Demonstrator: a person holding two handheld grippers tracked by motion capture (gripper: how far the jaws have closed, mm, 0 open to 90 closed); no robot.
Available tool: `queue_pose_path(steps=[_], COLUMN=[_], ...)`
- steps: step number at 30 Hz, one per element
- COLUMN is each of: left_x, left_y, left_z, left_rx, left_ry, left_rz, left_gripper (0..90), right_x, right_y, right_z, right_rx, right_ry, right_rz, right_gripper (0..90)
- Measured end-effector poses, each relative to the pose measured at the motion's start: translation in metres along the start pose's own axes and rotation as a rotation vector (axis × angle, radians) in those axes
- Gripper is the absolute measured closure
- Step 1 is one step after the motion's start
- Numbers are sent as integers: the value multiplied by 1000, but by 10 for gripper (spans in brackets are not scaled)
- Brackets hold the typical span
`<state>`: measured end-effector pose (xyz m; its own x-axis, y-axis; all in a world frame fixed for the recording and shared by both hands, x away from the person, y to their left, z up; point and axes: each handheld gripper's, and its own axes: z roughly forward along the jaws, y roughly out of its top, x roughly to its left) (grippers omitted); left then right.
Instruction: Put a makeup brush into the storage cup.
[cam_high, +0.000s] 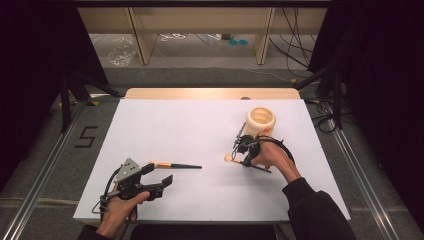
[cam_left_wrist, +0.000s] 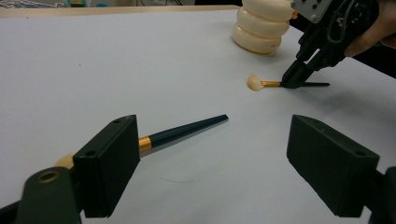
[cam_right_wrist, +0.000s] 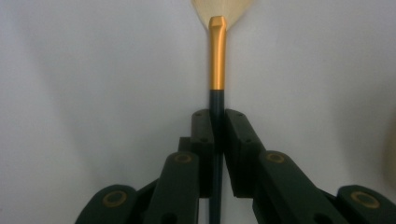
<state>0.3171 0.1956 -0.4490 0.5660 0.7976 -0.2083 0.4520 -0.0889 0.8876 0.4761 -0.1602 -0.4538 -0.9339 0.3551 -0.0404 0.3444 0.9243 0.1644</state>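
My right hand-held gripper (cam_high: 243, 156) is pinched on a brush (cam_right_wrist: 217, 60), its black jaws pressed against the dark handle just behind the gold ferrule. The brush lies flat on the white table (cam_high: 200, 130), just in front of the cream holder (cam_high: 260, 121), the ribbed cup that I take as my landmark. Its pale bristle tip (cam_high: 228, 158) points away from the holder, toward my left side, and the thin end of the handle sticks out behind the jaws. From the left gripper view, the same brush (cam_left_wrist: 261, 83) sits close beside the holder (cam_left_wrist: 262, 25) with my right hand-held gripper (cam_left_wrist: 294, 80) coming down on it at a slant.

My left hand-held gripper (cam_high: 159, 176) is spread wide and holds nothing. It rests well apart from the holder, near the table's front edge. A second brush (cam_high: 176, 165) lies on the table just past it. In the left gripper view that brush's (cam_left_wrist: 184, 132) gold band meets the inner edge of one jaw, and its dark handle points toward the holder.
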Motion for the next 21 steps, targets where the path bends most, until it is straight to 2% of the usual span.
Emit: queue_pose_path(steps=[6, 9, 11, 12, 20, 21], left_x=[0, 1, 1, 1, 1, 1], left_y=[0, 0, 0, 0, 1, 1], left_z=[0, 0, -1, -1, -1, -1], left_rx=[-2, -4, -6, -6, -4, -4], left_ry=[0, 0, 0, 0, 2, 1], left_rz=[-2, -3, -4, -5, -4, -4], left_gripper=[170, 170, 170, 171, 171, 171], right_x=[0, 3, 3, 4, 3, 3], right_y=[0, 1, 2, 3, 5, 5], right_z=[0, 0, -2, -3, -22, -25], right_rx=[0, -20, -31, -47, -135, -158], right_ry=[0, 9, 19, 2, -17, -23], right_rz=[0, 22, 18, 19, 14, 14], right_gripper=[829, 829, 829, 830, 830, 830])
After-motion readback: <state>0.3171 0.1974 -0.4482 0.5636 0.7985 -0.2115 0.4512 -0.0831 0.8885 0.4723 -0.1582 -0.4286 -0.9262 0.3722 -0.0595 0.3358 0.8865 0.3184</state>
